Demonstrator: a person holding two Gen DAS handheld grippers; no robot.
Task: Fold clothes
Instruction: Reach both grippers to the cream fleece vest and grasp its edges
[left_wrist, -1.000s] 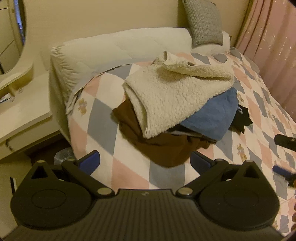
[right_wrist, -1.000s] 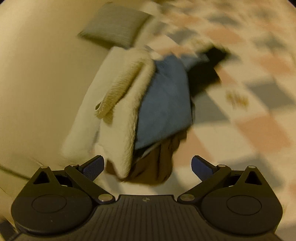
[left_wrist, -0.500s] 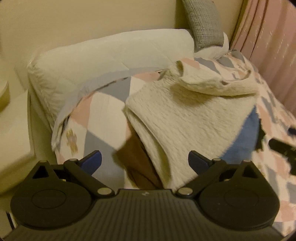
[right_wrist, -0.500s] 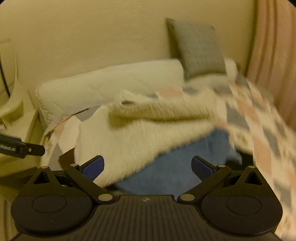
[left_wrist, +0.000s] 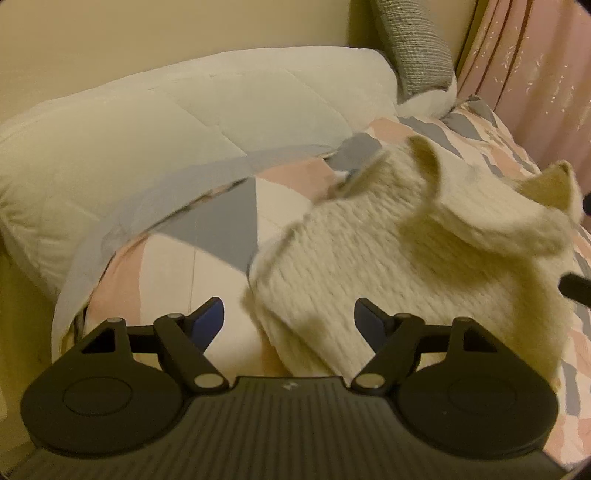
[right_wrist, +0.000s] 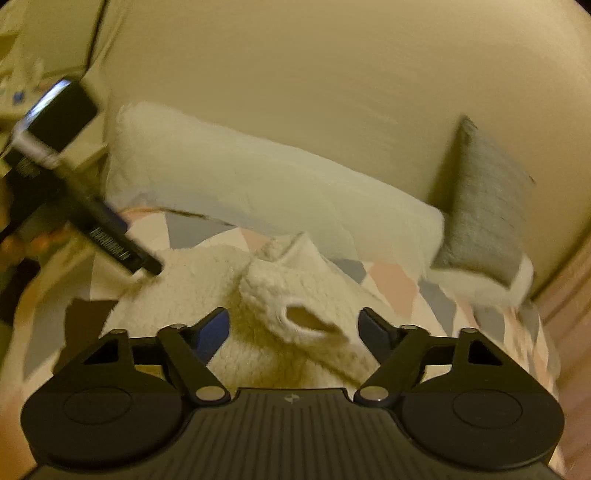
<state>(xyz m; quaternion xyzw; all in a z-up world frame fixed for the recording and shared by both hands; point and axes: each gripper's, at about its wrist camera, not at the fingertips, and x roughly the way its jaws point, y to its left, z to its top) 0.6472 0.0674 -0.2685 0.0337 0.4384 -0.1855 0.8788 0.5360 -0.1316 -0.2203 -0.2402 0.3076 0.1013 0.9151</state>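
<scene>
On a bed with a pink, grey and white patchwork quilt (left_wrist: 207, 236), a cream fleece garment (left_wrist: 399, 266) lies crumpled, one edge curling up at the top. Behind it sit a white pillow (left_wrist: 177, 125) and a grey cushion (left_wrist: 417, 48) against the wall.

The left gripper (left_wrist: 289, 323) hangs low over the garment's near corner, jaws spread wide with fleece between them — nothing pinched yet. The right gripper (right_wrist: 293, 328) is also spread wide, straddling a raised fold with a small opening, perhaps a cuff or collar.

Both views are blurred. To do this well, each gripper should probably close on a single layer at an outer edge, then lift together so the fleece spreads flat — grabbing bunched layers risks a lumpy fold.
</scene>
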